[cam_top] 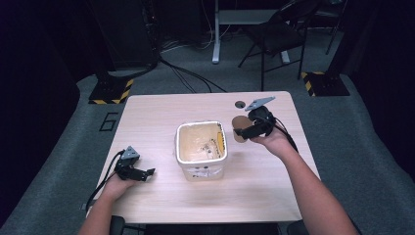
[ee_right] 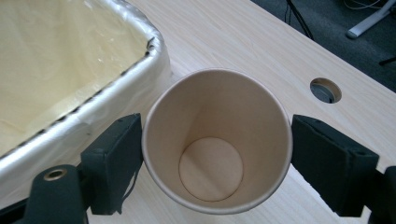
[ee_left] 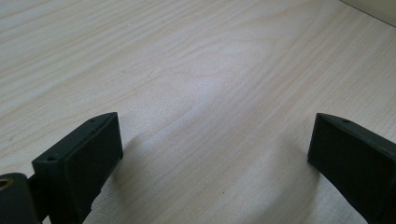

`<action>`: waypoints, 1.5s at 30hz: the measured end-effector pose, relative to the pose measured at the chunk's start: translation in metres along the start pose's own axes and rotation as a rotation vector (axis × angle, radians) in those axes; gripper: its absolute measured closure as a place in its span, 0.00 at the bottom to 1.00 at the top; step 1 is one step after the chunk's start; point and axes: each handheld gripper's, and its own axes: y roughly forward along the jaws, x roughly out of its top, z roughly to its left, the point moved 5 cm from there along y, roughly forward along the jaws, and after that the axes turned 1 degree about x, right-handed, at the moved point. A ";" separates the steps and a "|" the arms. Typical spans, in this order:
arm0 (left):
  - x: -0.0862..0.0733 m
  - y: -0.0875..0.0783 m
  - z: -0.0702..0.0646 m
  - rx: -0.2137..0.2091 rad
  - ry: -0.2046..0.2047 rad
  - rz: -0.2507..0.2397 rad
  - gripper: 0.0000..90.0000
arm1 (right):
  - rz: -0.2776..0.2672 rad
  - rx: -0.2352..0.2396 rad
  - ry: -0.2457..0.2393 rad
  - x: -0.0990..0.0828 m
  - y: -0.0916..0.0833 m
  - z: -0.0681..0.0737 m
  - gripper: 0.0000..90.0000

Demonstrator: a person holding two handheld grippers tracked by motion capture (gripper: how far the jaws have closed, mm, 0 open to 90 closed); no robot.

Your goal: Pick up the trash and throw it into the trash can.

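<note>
Paper cup held beside lined bin, wooden table.

Right gripper (cam_top: 243, 131): jaws clamped on the walls of an empty paper cup (ee_right: 217, 140), just right of the bin (cam_top: 201, 149), whose rim is wrapped in a plastic liner (ee_right: 70, 60). Left gripper (cam_top: 147, 172): jaws wide apart, nothing between, low over bare table (ee_left: 196, 70), well apart from the bin. Cable hole (ee_right: 325, 90) in the tabletop beyond the cup. Folding chair (cam_top: 279, 34) on the floor behind.

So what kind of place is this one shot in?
Probably a lab or studio set up for recording. A lone light wooden table stands on grey carpet, with cables running across the floor, hazard-striped stand bases beside it, and a folding chair and desk leg behind.
</note>
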 end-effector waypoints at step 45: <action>0.000 0.000 0.000 0.003 0.002 0.001 0.03 | -0.076 0.061 -0.115 0.054 -0.073 0.040 0.20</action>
